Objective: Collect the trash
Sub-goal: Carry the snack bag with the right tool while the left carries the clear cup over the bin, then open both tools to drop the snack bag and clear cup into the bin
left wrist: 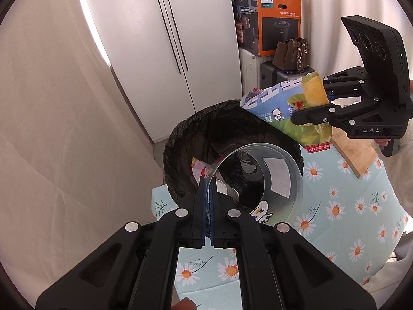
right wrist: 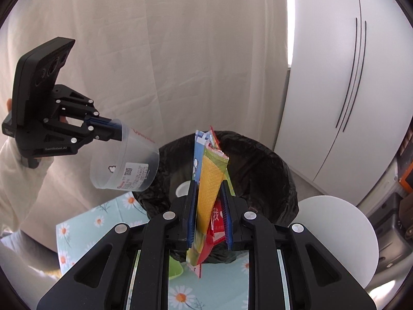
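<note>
A trash bin with a black bag (left wrist: 206, 129) stands beyond the table edge; it also shows in the right wrist view (right wrist: 258, 165). My left gripper (left wrist: 207, 193) is shut on the rim of a clear plastic cup (left wrist: 271, 175), held tilted over the bin's near rim; the cup (right wrist: 126, 165) and left gripper (right wrist: 113, 130) also show in the right wrist view. My right gripper (right wrist: 209, 211) is shut on a colourful snack wrapper (right wrist: 210, 180), held upright above the bin. In the left wrist view the right gripper (left wrist: 312, 108) holds that wrapper (left wrist: 284, 108) over the bin's far right rim.
The table has a light blue daisy-print cloth (left wrist: 348, 219). A wooden board (left wrist: 353, 152) lies on it at right. A white plate (right wrist: 335, 232) and a green item (right wrist: 176, 268) sit near the bin. White cabinets (left wrist: 155, 51), stacked boxes (left wrist: 268, 20) and a curtain (right wrist: 155, 51) stand behind. Trash lies inside the bin.
</note>
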